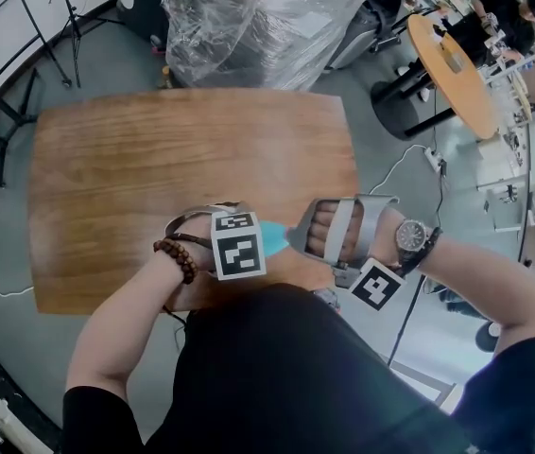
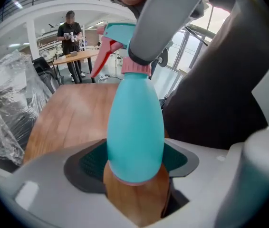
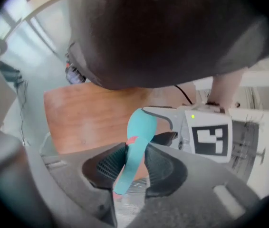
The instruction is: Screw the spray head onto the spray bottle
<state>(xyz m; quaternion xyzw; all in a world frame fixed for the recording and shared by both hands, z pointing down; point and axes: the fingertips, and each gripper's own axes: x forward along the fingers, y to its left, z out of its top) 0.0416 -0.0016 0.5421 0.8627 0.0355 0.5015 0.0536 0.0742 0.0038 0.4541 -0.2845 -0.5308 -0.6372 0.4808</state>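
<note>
A teal spray bottle [image 2: 135,127] stands between the dark pads of my left gripper [image 2: 134,164], which is shut on its lower body. Its pink collar [image 2: 136,68] carries the teal spray head [image 2: 117,33] with a red trigger [image 2: 104,55]. My right gripper [image 3: 133,167] is shut on the spray head [image 3: 130,167], whose teal length runs between the ribbed pads [image 3: 107,167]. In the head view both grippers meet over the table's front edge, and only a sliver of the bottle [image 1: 273,237] shows between the left gripper [image 1: 247,236] and the right gripper [image 1: 298,241].
The wooden table [image 1: 192,159] stretches ahead of my hands. A plastic-wrapped stack [image 1: 258,17] stands behind its far edge. An orange round table [image 1: 457,64] with people sits at the far right. Stands [image 1: 41,22] and cables are on the floor at the left.
</note>
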